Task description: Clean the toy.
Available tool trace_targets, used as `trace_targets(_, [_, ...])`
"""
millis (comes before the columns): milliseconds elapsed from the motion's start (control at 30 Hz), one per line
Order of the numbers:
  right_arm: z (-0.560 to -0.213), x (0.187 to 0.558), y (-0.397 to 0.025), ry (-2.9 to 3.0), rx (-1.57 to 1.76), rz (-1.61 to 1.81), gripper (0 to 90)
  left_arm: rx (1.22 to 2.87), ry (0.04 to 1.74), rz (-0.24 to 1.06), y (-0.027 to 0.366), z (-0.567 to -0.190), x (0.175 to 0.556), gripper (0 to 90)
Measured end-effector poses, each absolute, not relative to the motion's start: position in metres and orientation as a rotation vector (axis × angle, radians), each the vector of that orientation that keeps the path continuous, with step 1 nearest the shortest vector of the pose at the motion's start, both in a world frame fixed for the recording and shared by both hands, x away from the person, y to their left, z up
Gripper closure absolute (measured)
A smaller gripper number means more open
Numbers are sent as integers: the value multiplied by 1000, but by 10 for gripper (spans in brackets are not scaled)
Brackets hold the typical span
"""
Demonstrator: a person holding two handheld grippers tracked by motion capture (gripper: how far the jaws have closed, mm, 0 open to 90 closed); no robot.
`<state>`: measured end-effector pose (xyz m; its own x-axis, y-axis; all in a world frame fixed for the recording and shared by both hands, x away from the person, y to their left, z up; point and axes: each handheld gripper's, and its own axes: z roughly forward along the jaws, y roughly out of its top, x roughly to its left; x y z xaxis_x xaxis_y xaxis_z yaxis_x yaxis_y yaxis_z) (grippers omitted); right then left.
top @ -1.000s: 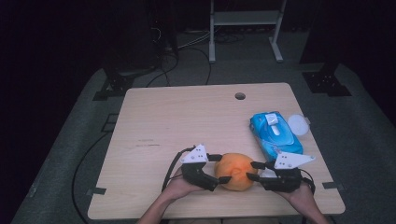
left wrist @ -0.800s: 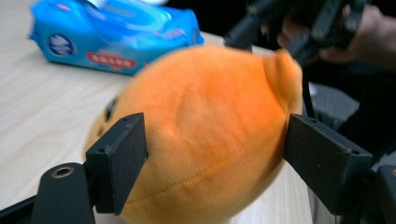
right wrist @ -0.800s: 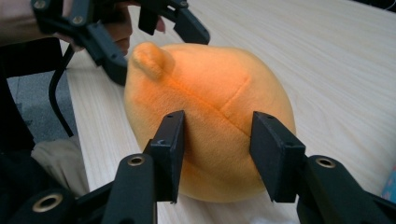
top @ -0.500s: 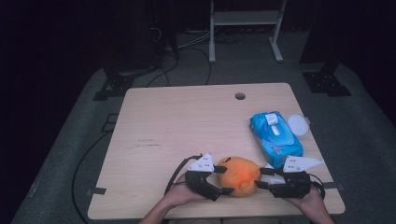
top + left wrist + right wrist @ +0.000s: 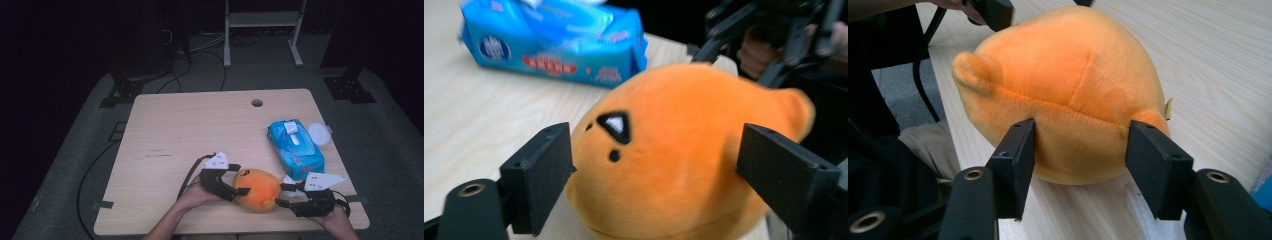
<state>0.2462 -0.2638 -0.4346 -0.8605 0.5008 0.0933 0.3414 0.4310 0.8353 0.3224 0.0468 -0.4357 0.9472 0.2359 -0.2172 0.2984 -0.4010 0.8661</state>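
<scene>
An orange plush toy (image 5: 257, 190) with a small black face sits near the table's front edge, between my two grippers. My left gripper (image 5: 239, 181) holds it from the left, its jaws pressed on both sides of the face end (image 5: 654, 150). From the right, my right gripper (image 5: 281, 196) pinches the toy's back lower edge (image 5: 1080, 145), and its jaws dent the plush. In the left gripper view the other gripper (image 5: 774, 35) shows behind the toy.
A blue packet of wet wipes (image 5: 296, 147) lies just behind the right gripper, with a round white lid (image 5: 319, 133) beside it. A white sheet (image 5: 1143, 205) lies under the toy. The wooden table (image 5: 190, 130) has a cable hole (image 5: 257, 103) at the back.
The plush toy has come slightly toward the front edge and turned, its face now up and to the left. Both grippers stayed on it and shifted with it.
</scene>
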Motion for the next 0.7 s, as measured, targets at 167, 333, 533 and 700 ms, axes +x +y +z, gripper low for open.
trace_targets(167, [-438, 248, -262, 2508, 773, 1393, 466, 1984, 447, -246, 46, -446, 327, 217])
trace_targets(333, [-437, 249, -256, 2480, 791, 1391, 564, 1951, 427, -231, 48, -440, 317, 321])
trace_targets(533, [-429, 260, -242, 2434, 763, 1400, 566, 1909, 429, -64, 63, -419, 312, 330])
trace_targets(700, [-423, 278, -220, 2400, 708, 1394, 562, 1908, 468, 39, 82, -413, 318, 326])
